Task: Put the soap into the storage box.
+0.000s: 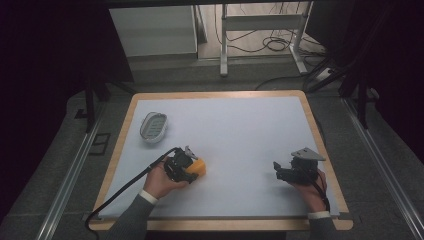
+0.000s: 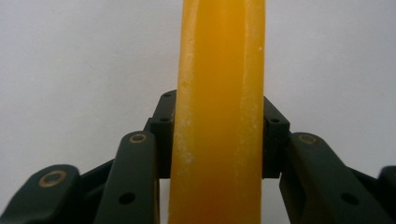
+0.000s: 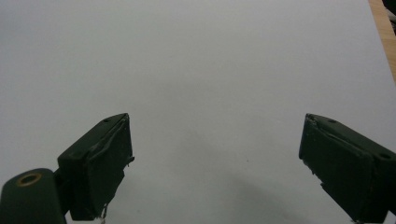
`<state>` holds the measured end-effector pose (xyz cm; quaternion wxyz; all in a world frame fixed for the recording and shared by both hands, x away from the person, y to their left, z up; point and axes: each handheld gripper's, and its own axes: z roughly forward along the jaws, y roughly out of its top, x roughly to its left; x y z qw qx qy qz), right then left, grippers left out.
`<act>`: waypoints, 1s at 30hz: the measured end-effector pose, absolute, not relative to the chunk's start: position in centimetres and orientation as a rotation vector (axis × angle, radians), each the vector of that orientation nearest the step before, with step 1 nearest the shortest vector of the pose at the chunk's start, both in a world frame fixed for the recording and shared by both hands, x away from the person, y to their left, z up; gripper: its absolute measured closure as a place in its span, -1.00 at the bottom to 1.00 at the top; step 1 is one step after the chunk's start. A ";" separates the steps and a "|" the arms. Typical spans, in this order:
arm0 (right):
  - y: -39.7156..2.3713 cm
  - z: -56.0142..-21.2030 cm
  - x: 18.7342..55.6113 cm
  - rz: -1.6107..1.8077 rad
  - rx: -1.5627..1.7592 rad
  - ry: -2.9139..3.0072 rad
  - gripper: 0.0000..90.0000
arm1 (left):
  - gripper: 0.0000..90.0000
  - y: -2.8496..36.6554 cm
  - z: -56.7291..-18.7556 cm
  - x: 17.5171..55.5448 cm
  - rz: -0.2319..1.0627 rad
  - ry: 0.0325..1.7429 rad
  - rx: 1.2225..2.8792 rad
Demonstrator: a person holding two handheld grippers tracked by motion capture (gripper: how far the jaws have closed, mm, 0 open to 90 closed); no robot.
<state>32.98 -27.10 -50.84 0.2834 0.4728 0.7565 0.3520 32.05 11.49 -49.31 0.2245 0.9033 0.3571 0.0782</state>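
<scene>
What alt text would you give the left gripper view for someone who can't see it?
A smooth, glossy orange-yellow bar stands upright through the middle of the frame, clamped between the two black jaws of the left claw, whose pads press on both of its sides. Behind it lies the plain white table surface.

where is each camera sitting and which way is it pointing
High view: above the near table edge, looking forward and down; both forearms, left gripper and right gripper show.
Left gripper view: on that gripper, along jaws clamping the orange-yellow rounded block.
Right gripper view: along open jaws at the white table sheet.
Shared: high and left views show the block.
</scene>
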 end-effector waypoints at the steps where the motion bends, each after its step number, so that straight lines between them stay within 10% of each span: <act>1: -27.1 -50.8 33.0 0.942 1.265 2.024 -0.79 | 0.34 11.5 -49.3 32.0 0.218 0.982 2.491; 30: -27.3 -50.7 32.9 0.935 1.265 2.015 -0.79 | 0.35 13.9 -47.1 32.5 0.216 0.987 2.396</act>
